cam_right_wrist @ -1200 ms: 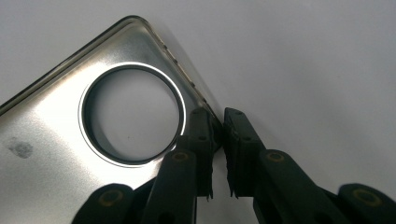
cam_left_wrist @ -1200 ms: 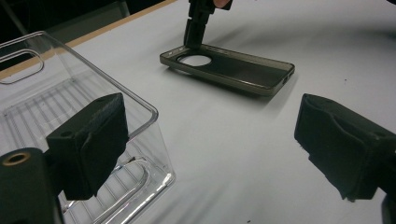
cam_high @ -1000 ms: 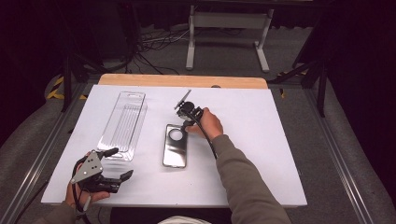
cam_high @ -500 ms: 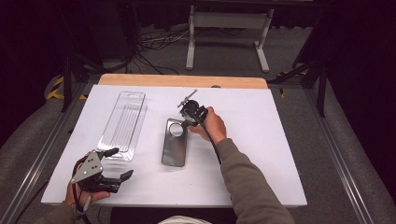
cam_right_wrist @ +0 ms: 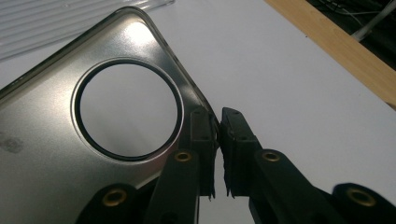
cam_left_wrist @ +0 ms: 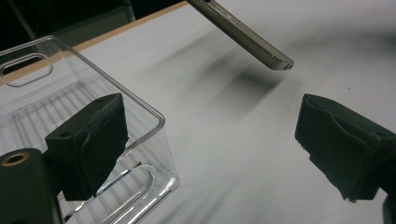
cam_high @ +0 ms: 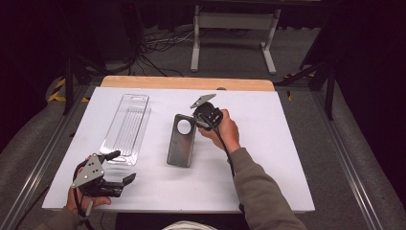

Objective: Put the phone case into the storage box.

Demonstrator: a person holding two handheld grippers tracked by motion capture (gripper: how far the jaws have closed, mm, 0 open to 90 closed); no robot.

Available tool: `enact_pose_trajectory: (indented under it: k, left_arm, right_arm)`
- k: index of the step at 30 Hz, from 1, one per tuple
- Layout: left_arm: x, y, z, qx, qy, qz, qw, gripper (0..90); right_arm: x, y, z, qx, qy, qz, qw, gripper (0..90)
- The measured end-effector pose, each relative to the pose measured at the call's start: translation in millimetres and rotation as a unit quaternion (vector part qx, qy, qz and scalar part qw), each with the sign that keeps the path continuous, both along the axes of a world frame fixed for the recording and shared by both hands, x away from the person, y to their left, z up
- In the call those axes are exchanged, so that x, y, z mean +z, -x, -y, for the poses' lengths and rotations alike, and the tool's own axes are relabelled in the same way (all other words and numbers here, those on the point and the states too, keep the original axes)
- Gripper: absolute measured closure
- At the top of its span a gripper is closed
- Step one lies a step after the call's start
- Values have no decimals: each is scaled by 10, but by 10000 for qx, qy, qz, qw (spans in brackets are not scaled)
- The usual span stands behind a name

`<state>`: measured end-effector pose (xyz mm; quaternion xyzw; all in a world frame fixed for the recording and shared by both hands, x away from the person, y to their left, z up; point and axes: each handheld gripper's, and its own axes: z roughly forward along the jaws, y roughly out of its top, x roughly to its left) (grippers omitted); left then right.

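A grey metal case (cam_high: 181, 141) with a round hole near its far end is at the middle of the white table (cam_high: 268, 158). My right gripper (cam_high: 203, 117) is shut on its far right edge; in the right gripper view the jaws (cam_right_wrist: 218, 126) pinch the rim beside the hole of the case (cam_right_wrist: 46, 154). In the left gripper view the case (cam_left_wrist: 247, 35) hangs tilted, its near corner above its shadow. My left gripper (cam_high: 125, 166) rests open at the front left, nothing between its jaws (cam_left_wrist: 217, 140).
A clear plastic tray (cam_high: 127, 127) lies lengthwise left of the case, its near end beside my left jaw (cam_left_wrist: 149, 116). A wooden strip (cam_high: 186, 82) runs along the table's far edge. Dark floor, cables and a stand lie beyond.
My right hand has shifted slightly right and away, and the case's far end has come with it. The left gripper has stayed put.
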<state>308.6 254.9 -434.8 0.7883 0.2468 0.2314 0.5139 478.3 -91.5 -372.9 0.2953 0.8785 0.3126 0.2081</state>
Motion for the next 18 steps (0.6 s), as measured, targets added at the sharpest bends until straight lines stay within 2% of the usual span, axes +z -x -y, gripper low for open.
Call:
enact_pose_trajectory:
  k: [6,9,12,15,18]
  left_arm:
    - [5,-18,-18,75,-6,22,10000,96]
    - [3,-24,-15,93,-38,-14,9999,97]
    - [5,-25,-15,104,-81,14,9999,97]
    - [4,-41,-23,100,-92,-8,9999,97]
    - [-4,-61,-29,100,-48,-15,9999,96]
  right_arm:
    - [46,109,103,-37,-156,285,9995,841]
    - [37,145,156,-91,-274,298,9991,841]
    - [36,162,185,-97,-292,340,9989,841]
    - [30,197,223,-93,-296,481,9984,841]
    - [27,220,235,-90,-348,503,9981,841]
